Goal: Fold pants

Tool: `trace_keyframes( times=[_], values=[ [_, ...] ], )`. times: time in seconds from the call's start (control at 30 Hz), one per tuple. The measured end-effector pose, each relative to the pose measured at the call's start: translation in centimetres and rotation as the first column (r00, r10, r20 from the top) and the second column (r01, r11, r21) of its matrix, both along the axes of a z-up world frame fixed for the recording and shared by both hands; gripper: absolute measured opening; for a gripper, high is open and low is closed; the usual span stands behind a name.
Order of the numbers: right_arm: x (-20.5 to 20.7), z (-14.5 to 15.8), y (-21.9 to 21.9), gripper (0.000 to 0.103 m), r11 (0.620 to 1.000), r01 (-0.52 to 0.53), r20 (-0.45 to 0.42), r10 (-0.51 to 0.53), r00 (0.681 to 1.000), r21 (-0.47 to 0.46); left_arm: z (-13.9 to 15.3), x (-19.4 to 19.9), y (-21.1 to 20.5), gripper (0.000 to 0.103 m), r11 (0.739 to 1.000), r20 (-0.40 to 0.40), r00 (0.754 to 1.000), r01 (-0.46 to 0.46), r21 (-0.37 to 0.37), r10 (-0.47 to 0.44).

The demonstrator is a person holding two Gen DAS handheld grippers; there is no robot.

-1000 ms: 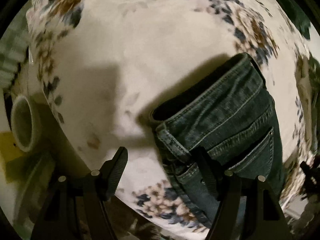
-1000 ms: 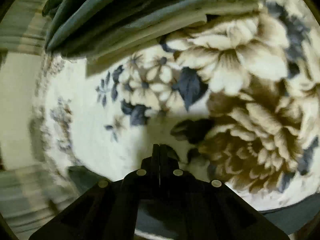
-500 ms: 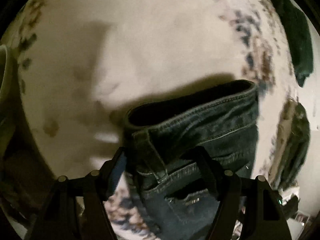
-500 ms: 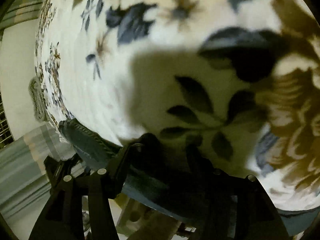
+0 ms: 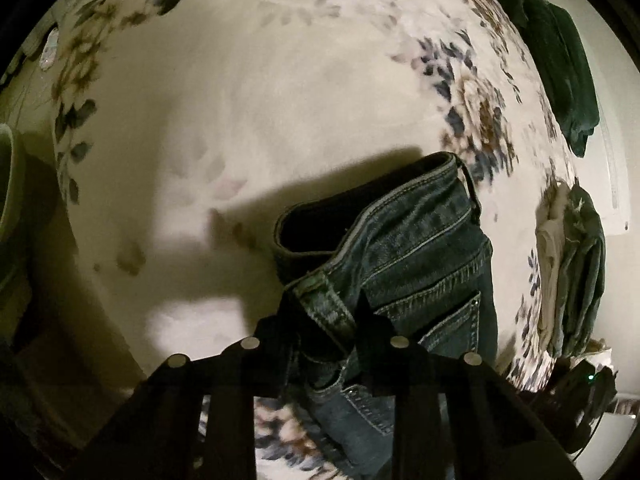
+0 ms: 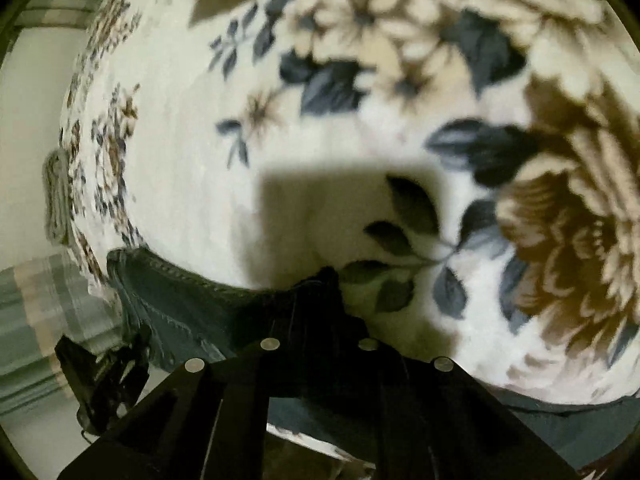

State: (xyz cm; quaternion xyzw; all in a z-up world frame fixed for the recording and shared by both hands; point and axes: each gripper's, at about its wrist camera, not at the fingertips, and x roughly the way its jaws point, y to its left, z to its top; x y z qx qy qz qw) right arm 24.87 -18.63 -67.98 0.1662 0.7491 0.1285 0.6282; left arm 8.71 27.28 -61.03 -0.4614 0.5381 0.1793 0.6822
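Left wrist view: the left gripper (image 5: 324, 312) has its fingers clenched on the waistband of the jeans (image 5: 424, 248), at the belt-loop corner. The waist opening gapes just beyond the fingers, and a back pocket with a rivet shows to the right of the waistband. The jeans lie on a floral blanket (image 5: 248, 92), apparently on a bed. Past the waistband, toward the blanket's far right edge, sit a dark green garment (image 5: 560, 68) and a pile of folded clothes (image 5: 576, 268).

Right wrist view: the right gripper (image 6: 326, 280) appears to be clamped on a dark denim edge of the same jeans, though the fingertips are in shadow and the pinch itself is hard to make out. A stitched hem or waistband runs from the fingers out to the left, over the blanket's edge.

Judging from this, both ends of the waist are being taken up, the opening step of the fold. The next move calls for lifting and pulling the waistband taut, then laying one leg over the other with the seams lined up.

No brand, label or writing can be read in either view.
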Motion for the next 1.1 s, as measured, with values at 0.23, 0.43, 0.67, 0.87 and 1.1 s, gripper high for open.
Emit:
trace_keyframes(
  times=[0.23,0.43,0.67,0.87,1.1],
  values=[
    [1.1,0.4,-1.2,0.008,0.998,0.036,-0.013,-0.036,0.999,0.053,0.4,0.0,-1.0,0.024,0.999,-0.012,0.999,0.042,-0.005,-0.042],
    [2.1,-2.0,-5.2,0.028,0.973,0.145,-0.155,-0.118,0.981,0.177,-0.5,0.3,0.1,0.034,0.996,-0.045,0.999,0.023,-0.081,-0.027],
    [-0.3,-2.4,-8.0,0.041,0.969,0.155,-0.2,-0.115,0.973,0.194,0.7,0.6,-1.8,0.083,0.994,-0.082,0.993,0.079,-0.07,-0.085],
    [-1.0,-2.0,-6.2,0.007,0.997,0.036,-0.076,-0.031,0.997,0.068,2.0,1.0,-5.1,0.084,0.983,-0.097,0.979,0.181,-0.009,-0.181],
    [-4.5,2.2,-11.2,0.076,0.965,0.217,0.018,-0.222,0.975,0.145,5.0,3.2,-13.0,0.084,0.882,-0.164,0.887,0.454,0.129,-0.432]
  ],
)
